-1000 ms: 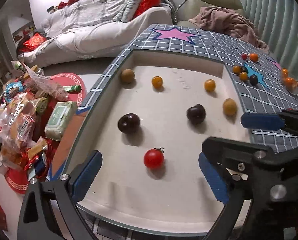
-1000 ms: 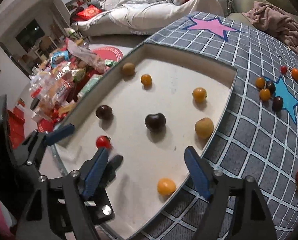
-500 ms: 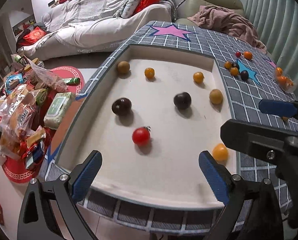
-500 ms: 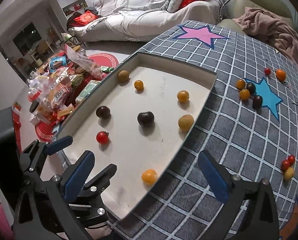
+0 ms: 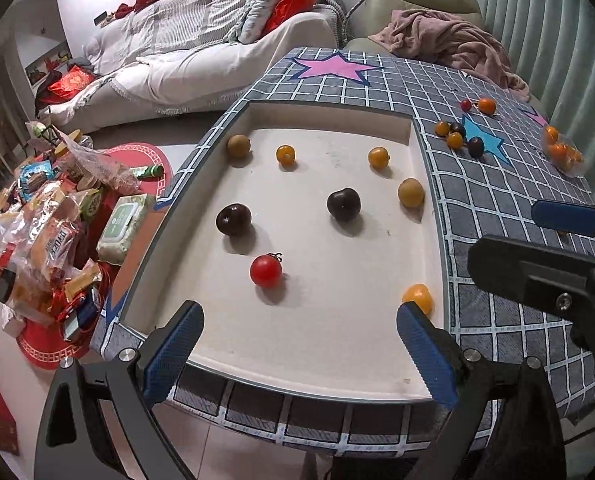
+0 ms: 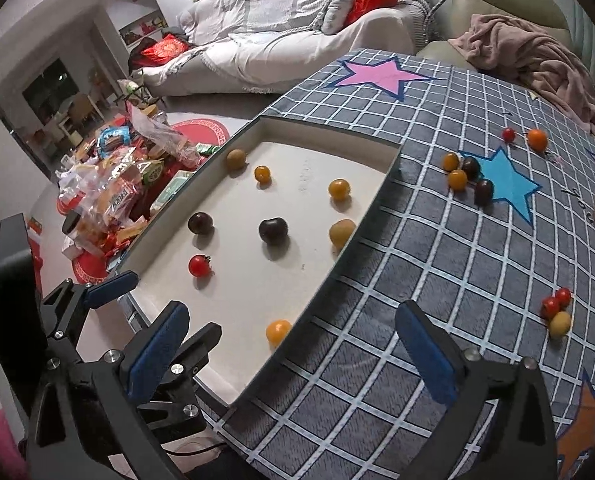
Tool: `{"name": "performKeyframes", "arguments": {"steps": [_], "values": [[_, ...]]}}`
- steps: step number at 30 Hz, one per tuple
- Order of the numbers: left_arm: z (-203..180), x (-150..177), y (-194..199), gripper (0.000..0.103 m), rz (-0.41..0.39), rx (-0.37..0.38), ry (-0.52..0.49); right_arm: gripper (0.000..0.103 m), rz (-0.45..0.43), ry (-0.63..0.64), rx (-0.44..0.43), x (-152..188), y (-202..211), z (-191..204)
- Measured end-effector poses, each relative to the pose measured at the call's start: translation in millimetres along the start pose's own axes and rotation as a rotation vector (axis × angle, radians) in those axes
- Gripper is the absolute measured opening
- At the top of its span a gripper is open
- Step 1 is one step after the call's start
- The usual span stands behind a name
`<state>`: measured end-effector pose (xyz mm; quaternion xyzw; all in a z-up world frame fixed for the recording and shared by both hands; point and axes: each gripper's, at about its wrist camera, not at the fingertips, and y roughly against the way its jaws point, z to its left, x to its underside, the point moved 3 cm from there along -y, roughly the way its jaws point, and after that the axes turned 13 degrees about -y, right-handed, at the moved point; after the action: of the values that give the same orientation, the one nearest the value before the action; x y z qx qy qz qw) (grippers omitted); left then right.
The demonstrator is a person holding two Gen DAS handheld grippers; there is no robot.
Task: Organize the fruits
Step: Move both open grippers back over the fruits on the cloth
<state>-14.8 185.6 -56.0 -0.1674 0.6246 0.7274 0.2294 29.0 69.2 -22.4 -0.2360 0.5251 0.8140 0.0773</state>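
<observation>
Right gripper (image 6: 297, 352) had just been opening and stood spread wide with nothing between its pads, hanging over the edge where the checked cloth (image 6: 437, 264) met the white tray (image 6: 241, 300). Left gripper (image 5: 297, 348) was released too, empty, above the tray's near rim. An orange tomato (image 6: 278, 330) lay in the tray's near corner; a red tomato (image 5: 265, 271) sat further in, with more fruit scattered out on the tabletop
</observation>
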Motion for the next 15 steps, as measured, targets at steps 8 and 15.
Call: {"name": "performKeyframes", "arguments": {"steps": [8,15], "values": [[-10.8,-4.3,1.5,0.098,0.004,-0.008,-0.029,0.103,-0.020,-0.048,0.009,1.5,8.8,-24.1],[-23.0,-7.5,-0.2,0.098,0.011,0.014,-0.050,0.103,-0.019,-0.062,0.017,4.1,13.4,-36.9]]}}
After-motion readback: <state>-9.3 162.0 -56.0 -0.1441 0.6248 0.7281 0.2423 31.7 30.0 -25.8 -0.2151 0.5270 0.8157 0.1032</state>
